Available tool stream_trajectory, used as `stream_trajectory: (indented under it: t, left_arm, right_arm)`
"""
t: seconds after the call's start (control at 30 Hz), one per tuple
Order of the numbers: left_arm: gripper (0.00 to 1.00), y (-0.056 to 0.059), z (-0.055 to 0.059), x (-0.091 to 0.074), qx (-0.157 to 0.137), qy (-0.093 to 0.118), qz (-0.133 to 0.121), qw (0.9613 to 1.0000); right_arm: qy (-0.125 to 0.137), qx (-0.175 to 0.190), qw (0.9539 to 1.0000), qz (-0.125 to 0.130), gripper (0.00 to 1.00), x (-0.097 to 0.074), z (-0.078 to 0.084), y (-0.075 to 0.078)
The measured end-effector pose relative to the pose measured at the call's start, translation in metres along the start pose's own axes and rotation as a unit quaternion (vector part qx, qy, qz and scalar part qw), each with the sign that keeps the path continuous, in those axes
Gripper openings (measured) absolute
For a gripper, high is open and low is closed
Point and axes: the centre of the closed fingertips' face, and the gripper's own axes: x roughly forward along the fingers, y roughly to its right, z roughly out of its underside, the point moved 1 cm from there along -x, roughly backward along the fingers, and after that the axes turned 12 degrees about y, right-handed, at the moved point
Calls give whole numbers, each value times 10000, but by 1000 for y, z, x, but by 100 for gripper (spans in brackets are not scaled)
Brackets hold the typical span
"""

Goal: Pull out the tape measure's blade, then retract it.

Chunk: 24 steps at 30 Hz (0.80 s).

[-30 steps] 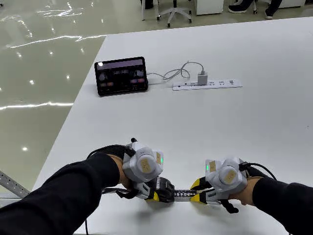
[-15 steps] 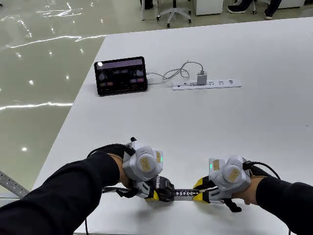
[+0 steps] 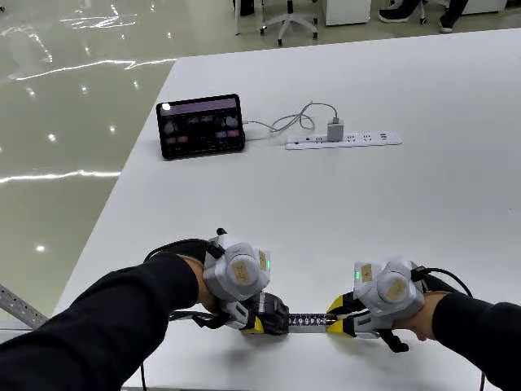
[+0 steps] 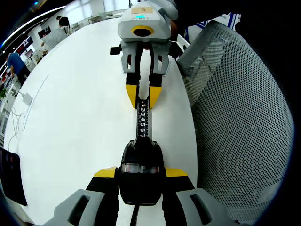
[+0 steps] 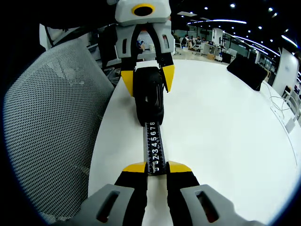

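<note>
Plainly, left gripper (image 4: 141, 173) clamps one tape measure (image 4: 141, 160); right gripper (image 5: 156, 168), one blade (image 5: 153, 140).

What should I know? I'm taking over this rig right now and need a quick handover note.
Left hand-held gripper: shut on the tape measure case, low over the table.
Right hand-held gripper: shut on the tip of the blade.
Done: a short stretch of blade is out, running straight between the two, near the table's edge.
Left: pull farther if more length is wanted, then let the blade retract into the case.
</note>
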Motion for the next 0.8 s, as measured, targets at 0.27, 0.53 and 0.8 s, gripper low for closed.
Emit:
stream_trajectory:
  t: [0.27,0.53,0.8]
  left_arm:
    - [31,0,0,-1,-15,4,-18,10000]
    - [31,0,0,-1,-14,-2,-27,10000]
    - [31,0,0,0,3,-2,-22,10000]
  right_arm:
    - [18,45,10000,25,10,-4,2,1]
    - [21,18,10000,31,10,-7,4,2]
    - [7,44,10000,45,10,-10,6,1]
